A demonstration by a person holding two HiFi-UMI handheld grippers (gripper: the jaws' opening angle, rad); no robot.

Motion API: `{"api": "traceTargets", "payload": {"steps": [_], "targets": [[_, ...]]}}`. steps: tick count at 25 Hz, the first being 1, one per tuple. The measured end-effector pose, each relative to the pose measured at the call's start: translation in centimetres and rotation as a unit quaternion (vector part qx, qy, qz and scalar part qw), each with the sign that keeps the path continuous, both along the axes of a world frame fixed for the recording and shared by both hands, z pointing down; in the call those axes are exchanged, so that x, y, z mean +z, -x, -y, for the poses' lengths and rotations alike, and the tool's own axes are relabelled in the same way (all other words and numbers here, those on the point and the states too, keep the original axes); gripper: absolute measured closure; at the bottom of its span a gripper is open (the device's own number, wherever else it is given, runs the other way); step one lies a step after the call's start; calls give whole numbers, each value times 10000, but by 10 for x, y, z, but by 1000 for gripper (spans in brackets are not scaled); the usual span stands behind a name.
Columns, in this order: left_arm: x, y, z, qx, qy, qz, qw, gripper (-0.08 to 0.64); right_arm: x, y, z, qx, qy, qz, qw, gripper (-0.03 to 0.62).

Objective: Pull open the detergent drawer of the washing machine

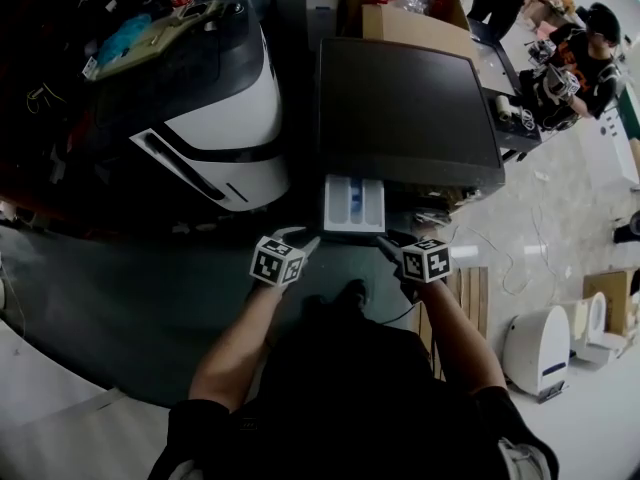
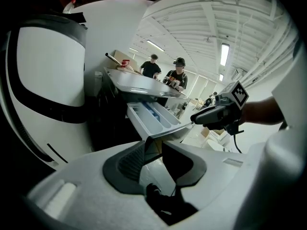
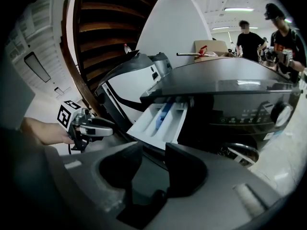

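Note:
The dark grey washing machine (image 1: pixel 405 108) stands ahead of me. Its white detergent drawer (image 1: pixel 353 203) juts out of the front, showing a blue insert. My left gripper (image 1: pixel 308 240) sits at the drawer's front left corner. In the left gripper view its jaws (image 2: pixel 153 147) stand apart, and the drawer's (image 2: pixel 153 119) front corner shows just beyond the gap. My right gripper (image 1: pixel 388 240) hovers at the front right corner. In the right gripper view it (image 3: pixel 153 150) is open and empty, a little short of the drawer (image 3: pixel 160 121). Each gripper view also shows the other gripper (image 2: pixel 194 120) (image 3: pixel 109 127).
A large white-and-black appliance (image 1: pixel 225 108) stands close on the left. Behind the washer is a cardboard box (image 1: pixel 405 13), with people (image 1: pixel 590 48) at the back right. A wooden pallet (image 1: pixel 470 293), loose cables and a white device (image 1: pixel 540 348) lie on the floor to the right.

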State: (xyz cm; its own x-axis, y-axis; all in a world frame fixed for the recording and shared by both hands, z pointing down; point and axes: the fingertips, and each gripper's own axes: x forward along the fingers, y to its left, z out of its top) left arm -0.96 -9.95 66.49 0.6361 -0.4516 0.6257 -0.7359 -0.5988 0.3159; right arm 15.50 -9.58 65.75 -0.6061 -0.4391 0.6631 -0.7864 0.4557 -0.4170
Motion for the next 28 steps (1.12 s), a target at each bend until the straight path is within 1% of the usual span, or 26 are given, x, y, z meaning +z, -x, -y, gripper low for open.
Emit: {"api": "traceTargets", "payload": {"steps": [2,5,8,13,17,20,23,25,28], "targets": [[-4,10,0,-17,-55,37,10000,442,-8,-1,0,61,-50,39,10000,445],[-11,24,-1,-165,-158,-96,9997,436,-18,-2,-6,183,-172,174,9995,445],[-21,32,-5,-244,-293,-199,9991,436,-29,-4,-24,388,-214,347,9984,445],[-44,33,-10,-293,-601,-345,9972,436,-36,-15,-57,704,-226,519,9959,448],[-65,30,-19,-335,-788,-376,9956,436,-40,-26,-65,775,-317,528,9951,454],[-81,27,-26,-382,-889,-386,9946,440,-47,-30,-56,739,-524,455,9949,462],[-96,21,-25,-482,-981,-386,9933,446,-66,-22,-44,522,-716,533,9946,465],[-105,11,-24,-538,-1030,-418,9923,453,-87,-15,-41,328,-823,663,9939,465],[-119,-12,-20,-548,-1142,-448,9909,456,-108,-27,-36,91,-1158,597,9914,466]]}}
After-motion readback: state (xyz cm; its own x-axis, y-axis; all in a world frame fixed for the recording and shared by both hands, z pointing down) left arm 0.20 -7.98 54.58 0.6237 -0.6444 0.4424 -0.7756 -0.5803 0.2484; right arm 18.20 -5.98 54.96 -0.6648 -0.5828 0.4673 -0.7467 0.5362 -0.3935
